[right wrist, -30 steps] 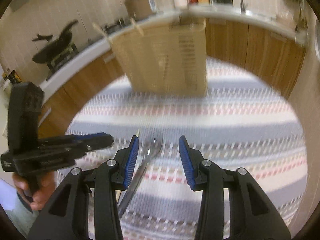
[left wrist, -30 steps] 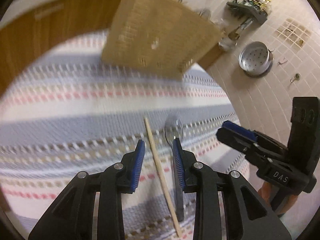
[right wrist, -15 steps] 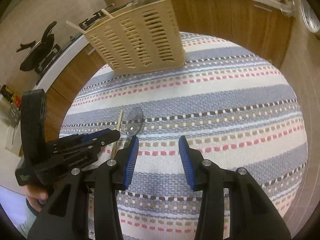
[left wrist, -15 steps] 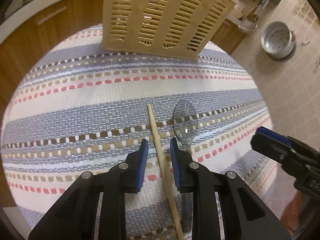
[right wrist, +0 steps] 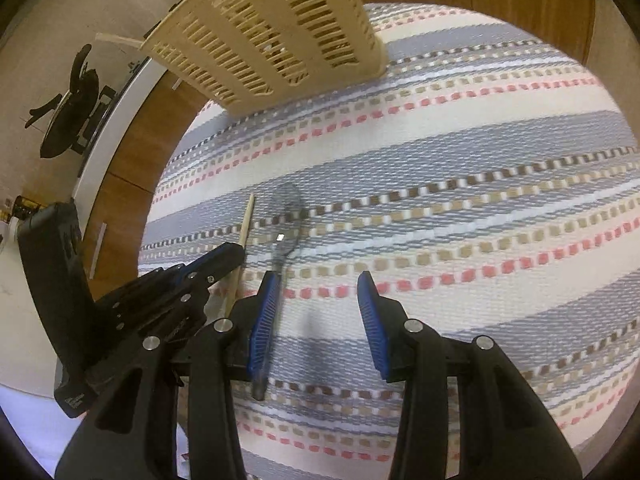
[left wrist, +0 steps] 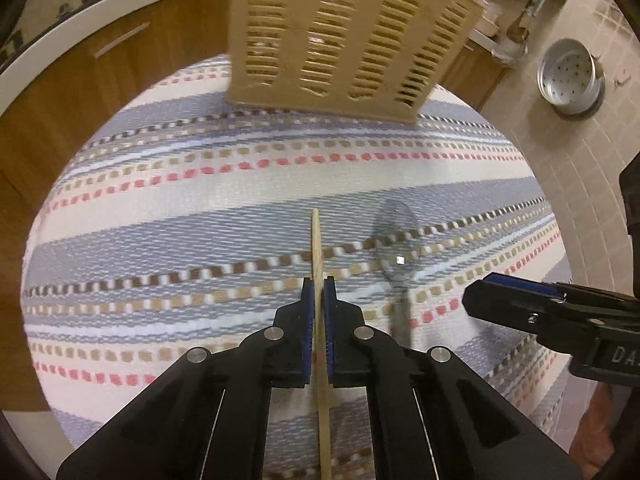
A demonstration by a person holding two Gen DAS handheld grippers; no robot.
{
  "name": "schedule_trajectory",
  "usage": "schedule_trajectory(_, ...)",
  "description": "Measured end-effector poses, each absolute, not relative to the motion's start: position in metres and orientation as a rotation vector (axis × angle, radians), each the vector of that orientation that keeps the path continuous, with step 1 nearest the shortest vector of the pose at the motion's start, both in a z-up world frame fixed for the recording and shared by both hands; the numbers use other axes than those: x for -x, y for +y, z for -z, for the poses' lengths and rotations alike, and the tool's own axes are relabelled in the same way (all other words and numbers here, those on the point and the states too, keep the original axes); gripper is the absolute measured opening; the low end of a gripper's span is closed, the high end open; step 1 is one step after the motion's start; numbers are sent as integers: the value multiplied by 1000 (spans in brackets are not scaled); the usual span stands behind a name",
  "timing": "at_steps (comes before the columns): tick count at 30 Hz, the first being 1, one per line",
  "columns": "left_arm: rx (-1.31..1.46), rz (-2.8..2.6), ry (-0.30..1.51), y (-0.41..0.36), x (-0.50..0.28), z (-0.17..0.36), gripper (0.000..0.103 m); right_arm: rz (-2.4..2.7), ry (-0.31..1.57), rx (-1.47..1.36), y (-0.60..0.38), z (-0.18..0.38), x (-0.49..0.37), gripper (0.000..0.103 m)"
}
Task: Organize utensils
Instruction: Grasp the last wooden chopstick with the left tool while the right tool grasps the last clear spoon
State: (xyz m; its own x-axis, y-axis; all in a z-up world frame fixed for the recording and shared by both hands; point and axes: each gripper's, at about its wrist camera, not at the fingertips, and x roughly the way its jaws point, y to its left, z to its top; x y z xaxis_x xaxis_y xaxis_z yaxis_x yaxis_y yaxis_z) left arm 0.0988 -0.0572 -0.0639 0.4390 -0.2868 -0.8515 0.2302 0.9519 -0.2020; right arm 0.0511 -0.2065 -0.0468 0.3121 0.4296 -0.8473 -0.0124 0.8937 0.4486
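Observation:
A wooden chopstick [left wrist: 316, 240] lies on the striped mat [left wrist: 200, 200]. My left gripper [left wrist: 319, 282] is closing tight on it, and the blue pads press both of its sides. A clear plastic spoon [left wrist: 394, 240] lies just right of it. In the right wrist view, my right gripper [right wrist: 316, 280] hangs open over the mat [right wrist: 480, 160]. The spoon [right wrist: 290, 216] has its handle running under the left pad, not between the jaws. The left gripper [right wrist: 236, 252] and chopstick [right wrist: 247, 220] show at the left. A beige slotted basket [left wrist: 340, 32] [right wrist: 272, 32] stands at the far edge.
Pale sticks [right wrist: 120, 40] poke from the basket's top. Wooden cabinets [left wrist: 100, 80] with a white counter ring the mat's far side. A perforated metal pot [left wrist: 570, 76] sits on the tiled floor at the right. A black pan [right wrist: 68, 120] rests on the counter.
The left jaws have closed from wide apart onto the chopstick. The right gripper has dropped and tilted down, so the spoon now lies by its left finger; its jaws stayed the same width.

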Motion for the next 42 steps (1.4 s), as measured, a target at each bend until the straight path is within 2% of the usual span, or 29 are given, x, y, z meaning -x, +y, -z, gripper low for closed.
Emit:
schedule_trajectory(3,114,311,1073,-31,-99,61,2,-305,1247,-358,-187,50,-59,38)
schedule_trajectory(9,212,302,1068,9,-99,59,3,-250,1284,-294,-155,58,-73,26)
schedule_trajectory(14,243,329,1051,19,-97,58,3,-160,1267,-234,-139,59,-74,24)
schedule_trajectory(19,265,357,1028,21,-95,55,2,-74,1236,-57,-116,61,-70,16)
schedule_trajectory(21,283,368,1014,16,-95,55,2,-51,1216,-25,-111,62,-67,10)
schedule_trajectory(36,318,420,1049,21,-97,61,2,-119,1206,-101,-141,54,-42,9)
schedule_trajectory(42,370,459,895,32,-78,28,1,-212,1075,-169,-158,24,-25,9)
